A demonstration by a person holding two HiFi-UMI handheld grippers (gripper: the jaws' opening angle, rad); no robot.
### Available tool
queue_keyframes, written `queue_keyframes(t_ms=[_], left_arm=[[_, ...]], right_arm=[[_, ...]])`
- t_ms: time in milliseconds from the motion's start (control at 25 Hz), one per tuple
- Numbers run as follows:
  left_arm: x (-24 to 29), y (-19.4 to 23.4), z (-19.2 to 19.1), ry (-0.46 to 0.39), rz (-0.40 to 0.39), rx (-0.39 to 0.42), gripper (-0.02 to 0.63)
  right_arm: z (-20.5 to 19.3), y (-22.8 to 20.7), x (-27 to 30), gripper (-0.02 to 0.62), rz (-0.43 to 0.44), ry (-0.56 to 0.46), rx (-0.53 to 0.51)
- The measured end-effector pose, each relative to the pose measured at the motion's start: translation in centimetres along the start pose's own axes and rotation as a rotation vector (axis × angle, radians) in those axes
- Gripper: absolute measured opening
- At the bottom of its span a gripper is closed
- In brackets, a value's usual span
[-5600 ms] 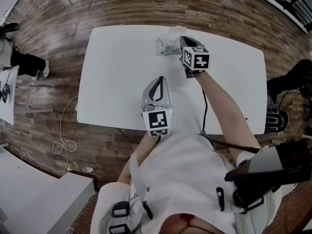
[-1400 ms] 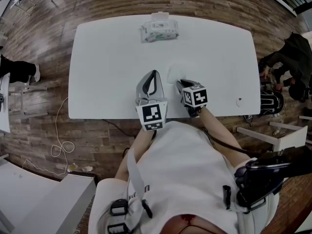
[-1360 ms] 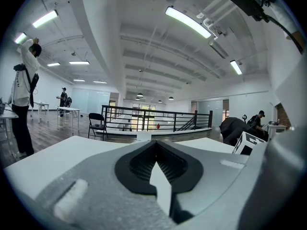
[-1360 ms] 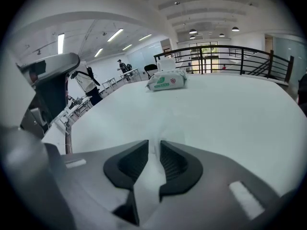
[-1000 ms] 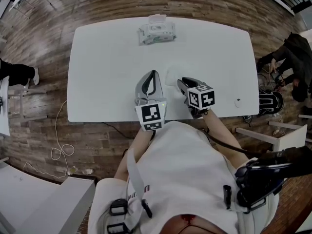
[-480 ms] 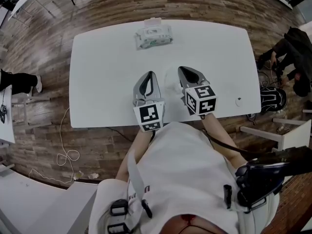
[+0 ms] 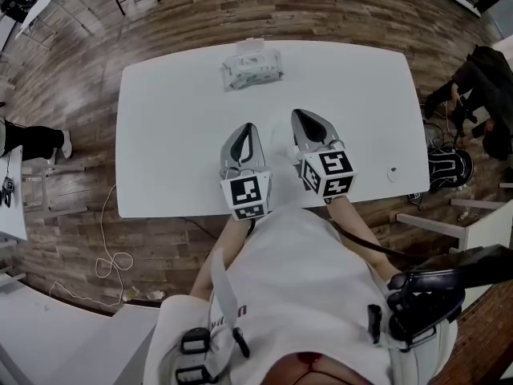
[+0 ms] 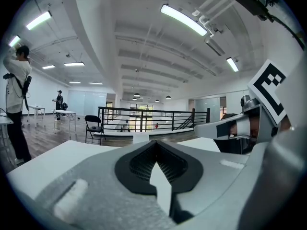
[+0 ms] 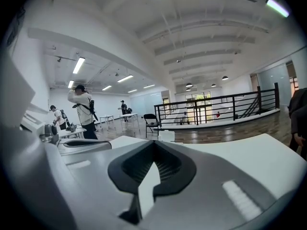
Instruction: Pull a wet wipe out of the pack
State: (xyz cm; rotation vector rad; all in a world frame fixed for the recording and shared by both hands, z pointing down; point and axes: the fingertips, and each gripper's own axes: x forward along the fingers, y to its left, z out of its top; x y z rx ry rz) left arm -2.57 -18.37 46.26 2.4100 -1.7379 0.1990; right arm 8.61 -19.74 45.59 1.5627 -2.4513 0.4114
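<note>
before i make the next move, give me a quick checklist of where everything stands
1. Right tool empty: ok, jaws shut with nothing between them.
2. Left tool empty: ok, jaws shut with nothing between them.
3. Wipe pack reachable: ok, it lies flat at the far side of the table, apart from both tools.
4. Pack's lid open: cannot tell from the head view.
5. A wipe already out on the table: cannot tell, white on white between the tools.
</note>
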Motion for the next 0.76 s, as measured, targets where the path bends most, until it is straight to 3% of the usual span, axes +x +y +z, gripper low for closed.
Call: queue_keyframes(t_ms=[760], left_arm=[[0.52, 0.11, 0.27, -0.004, -0.004, 0.004, 0.002]], right_arm=[[0.92, 0.21, 0.29, 0.005, 0.012, -0.042, -0.054]])
